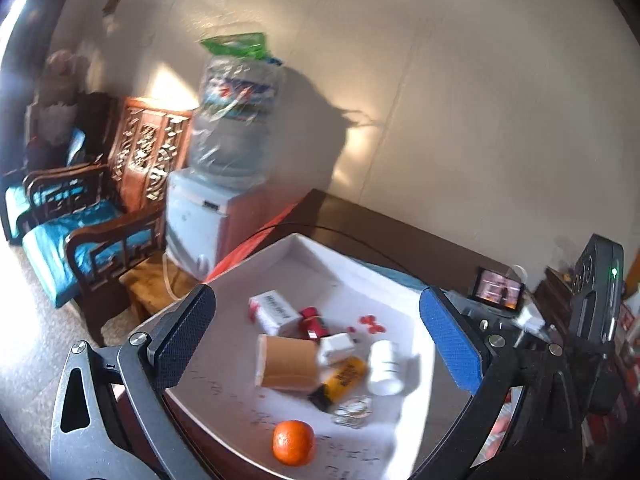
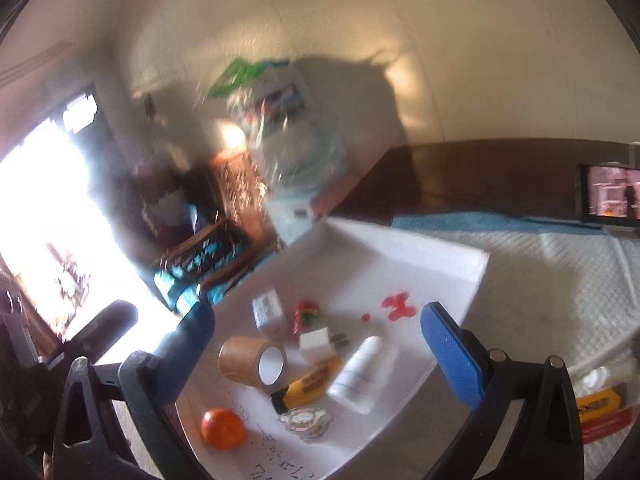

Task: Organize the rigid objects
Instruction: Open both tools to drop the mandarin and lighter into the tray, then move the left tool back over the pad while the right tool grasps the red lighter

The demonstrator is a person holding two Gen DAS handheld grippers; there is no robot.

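Note:
A white tray (image 1: 308,252) holds a roll of brown tape (image 1: 288,362), a white bottle (image 1: 385,366), a yellow tube (image 1: 342,380), a white plug (image 1: 336,346), a red item (image 1: 314,322), a white box (image 1: 274,312), an orange (image 1: 293,442) and a small badge (image 1: 354,410). The right wrist view shows the same tray (image 2: 440,252), tape (image 2: 252,360), bottle (image 2: 364,372), tube (image 2: 308,386) and orange (image 2: 223,428). My left gripper (image 1: 316,348) and right gripper (image 2: 320,356) both hover open and empty above the tray.
A water dispenser (image 1: 208,220) and a carved wooden chair (image 1: 100,216) stand left of the table. A small screen (image 1: 500,290) sits behind the tray, also in the right wrist view (image 2: 612,200). A quilted mat (image 2: 552,280) lies right of the tray, with small items (image 2: 600,396) on it.

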